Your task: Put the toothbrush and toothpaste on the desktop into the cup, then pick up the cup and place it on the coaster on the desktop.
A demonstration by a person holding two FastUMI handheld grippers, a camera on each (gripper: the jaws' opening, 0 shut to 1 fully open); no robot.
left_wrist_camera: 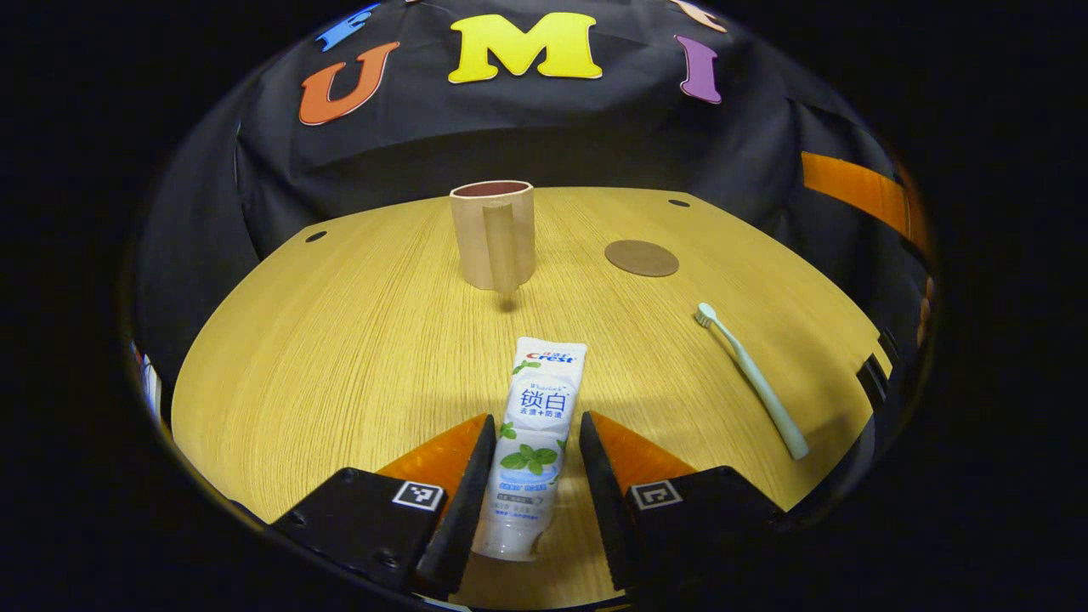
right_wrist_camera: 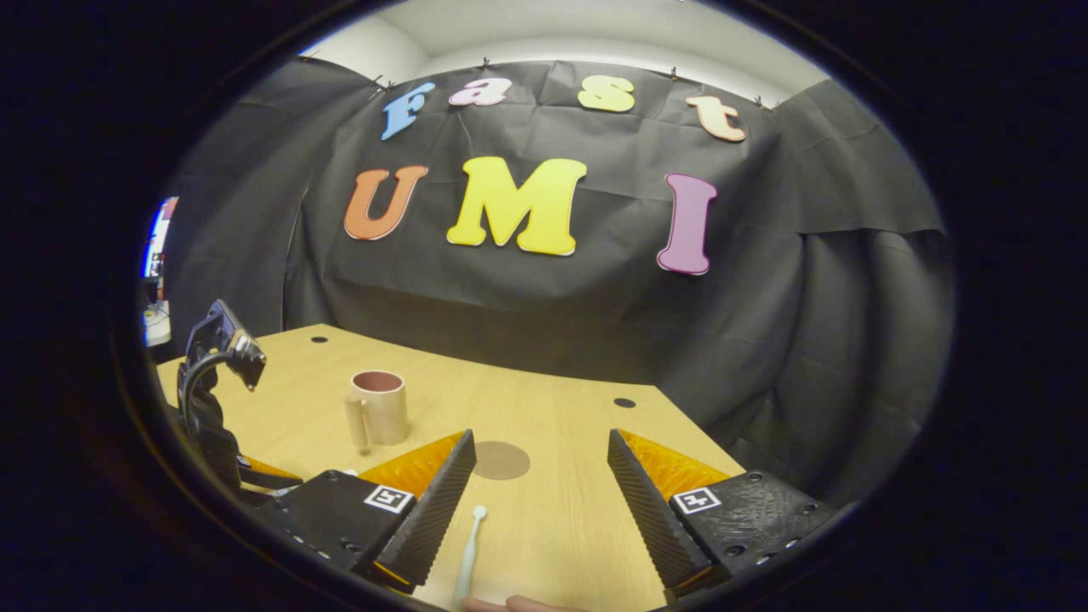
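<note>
Two tongs: both stand with their jaws parted over the wooden table (left_wrist_camera: 340, 340), nothing gripped.
Left tongs (left_wrist_camera: 531, 476): jaws apart on either side of the toothpaste, close to its flanks; whether either finger touches the tube cannot be told.
Toothpaste (left_wrist_camera: 534, 442): white tube lying flat on the table, nearer than the cup and in line with it, cap end towards the camera, flat crimped end pointing at the cup.
Right tongs (right_wrist_camera: 535, 501): jaws spread wide, raised above the table on the near side of the cup.
Toothbrush (left_wrist_camera: 752, 382): pale handle lying flat, to the right of the cup and nearer than it, well apart from the toothpaste; bristle head on the end closest to the coaster. In the right gripper view it (right_wrist_camera: 469, 552) lies between the fingers, closer to the left one, head pointing away.
Fingertip: a bit of a person's finger (right_wrist_camera: 518, 603) shows at the bottom edge of the right gripper view, beside the toothbrush handle's near end.
Cup (left_wrist_camera: 494, 234): beige, upright, dark inside, handle facing the left tongs; nothing visible inside it.
Coaster (left_wrist_camera: 642, 257): round brown disc flat on the table, just right of the cup, bare on top.
Left device: in the right gripper view its dark body and cable (right_wrist_camera: 208, 399) rise left of the cup (right_wrist_camera: 378, 408).
</note>
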